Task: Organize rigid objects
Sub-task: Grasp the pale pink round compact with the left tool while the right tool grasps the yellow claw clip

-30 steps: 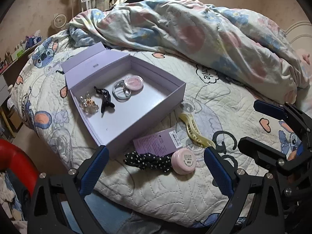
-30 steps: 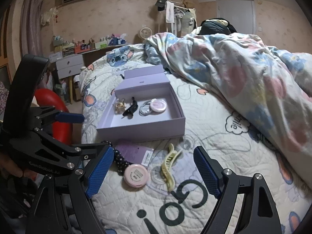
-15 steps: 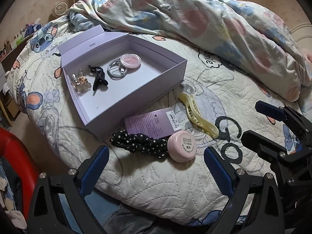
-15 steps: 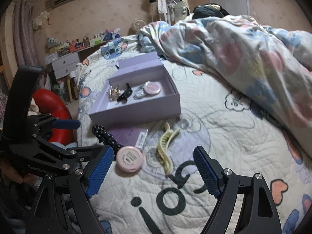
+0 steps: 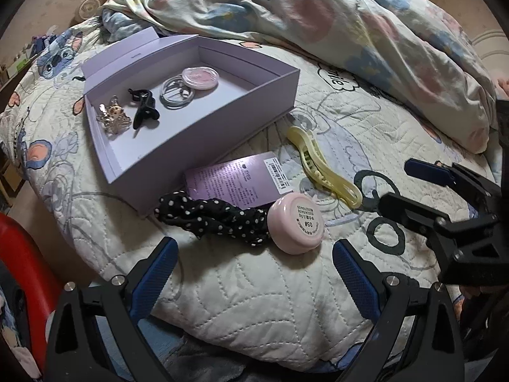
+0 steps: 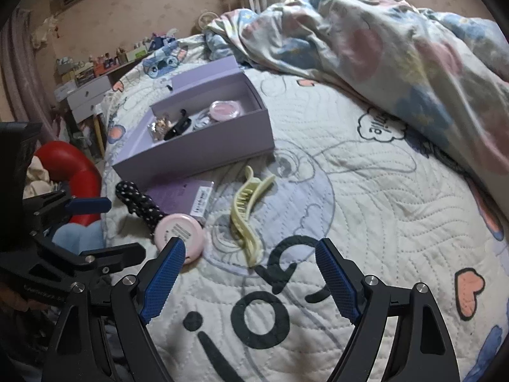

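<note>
Lavender cardboard box (image 5: 203,127) sits open on the quilt (image 5: 254,293), lid folded back, so small things can be dropped in from above. Inside we note a gold clip (image 5: 113,117), a black clip (image 5: 144,113), a ring of hair ties (image 5: 175,95) and a pink tin (image 5: 200,76), all lying along the far half; the near half of the floor is bare, which we judge is room left for the rest.

Outside, just beside the box's near wall, lie the things not yet sorted: a pink round tin (image 5: 296,222) upside down with its label up, touching a black dotted scrunchie (image 5: 216,216), which partly covers a purple card (image 5: 235,181). A yellow claw clip (image 6: 246,216) lies apart from these, near the box's corner.

Left gripper (image 5: 254,270) hangs over the quilt edge with its jaws apart and nothing between them; the upturned tin and scrunchie are just ahead of its blue pads. Right gripper (image 6: 251,273) also has its jaws wide apart and empty, and the yellow clip's near end lies just ahead of the gap between its fingers, with the tin by the left-hand pad.

We judge the hard pieces, tin and clip, are the next to go into the box, each gripper lined up on one. The scrunchie is soft and may be left.
</note>
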